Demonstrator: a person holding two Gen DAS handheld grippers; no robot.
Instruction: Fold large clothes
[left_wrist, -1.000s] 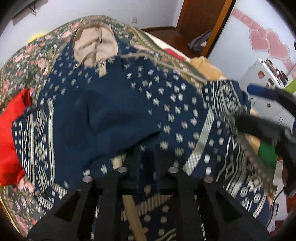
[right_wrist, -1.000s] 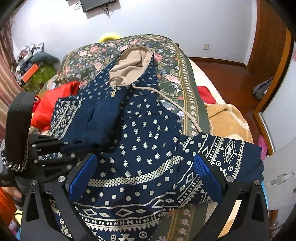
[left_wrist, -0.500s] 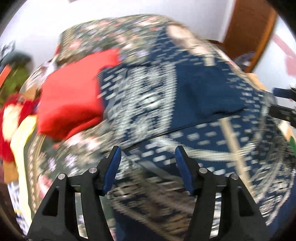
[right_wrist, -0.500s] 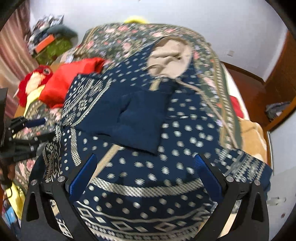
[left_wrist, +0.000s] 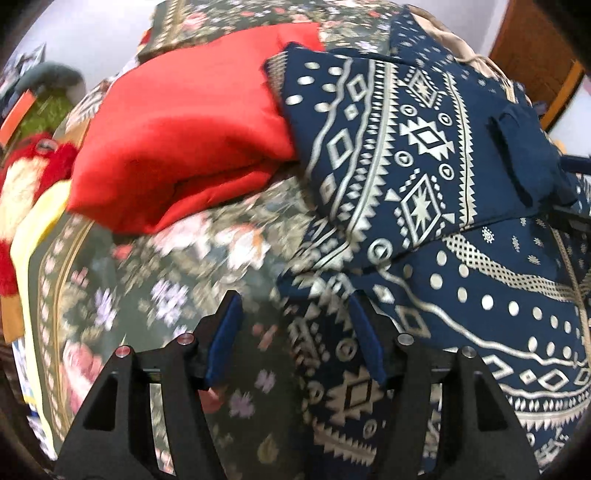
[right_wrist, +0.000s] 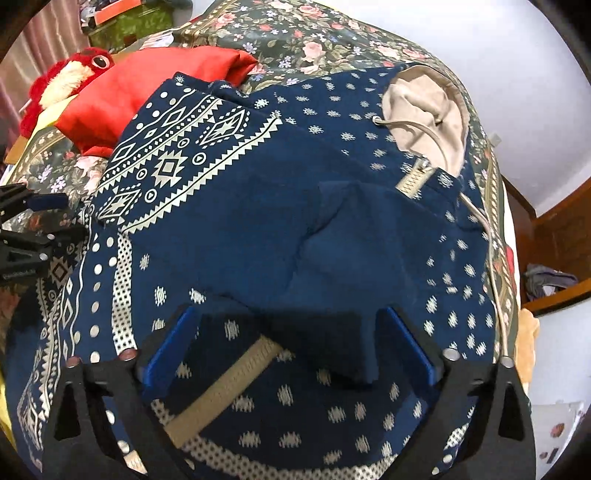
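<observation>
Lying under both parted grippers, patterned hoodie (right_wrist: 332, 236), sleeves folded in

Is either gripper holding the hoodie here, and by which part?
Nothing is held. The left gripper and right gripper both stand open above the hoodie.

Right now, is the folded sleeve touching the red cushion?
Touching. The left wrist view shows the patterned sleeve of the hoodie lying against the red cushion's right edge with no bedspread visible between them.
</observation>
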